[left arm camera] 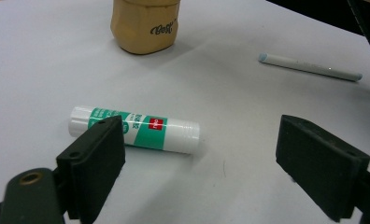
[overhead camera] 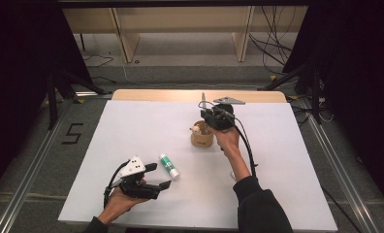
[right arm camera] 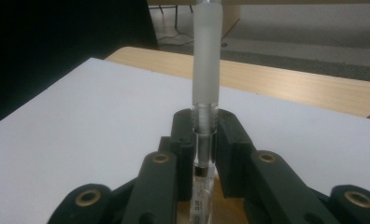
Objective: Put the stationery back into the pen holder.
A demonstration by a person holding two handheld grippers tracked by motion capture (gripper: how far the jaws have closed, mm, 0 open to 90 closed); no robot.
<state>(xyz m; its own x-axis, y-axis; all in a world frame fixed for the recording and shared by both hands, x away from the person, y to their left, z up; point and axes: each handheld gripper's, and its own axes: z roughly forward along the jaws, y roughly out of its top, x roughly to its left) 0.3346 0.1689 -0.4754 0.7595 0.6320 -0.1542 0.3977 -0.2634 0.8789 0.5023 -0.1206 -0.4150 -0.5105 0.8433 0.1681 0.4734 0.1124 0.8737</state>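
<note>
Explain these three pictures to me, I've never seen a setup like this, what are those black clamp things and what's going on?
A person sits at a white table holding a hand-held clamp in each hand. One camera looks down from above; one rides on each clamp. The right gripper is shut on a clear pen, upright over a tan cup. The left gripper is open, its jaws apart near a green and white glue stick lying flat. Another pen lies farther off.
</note>
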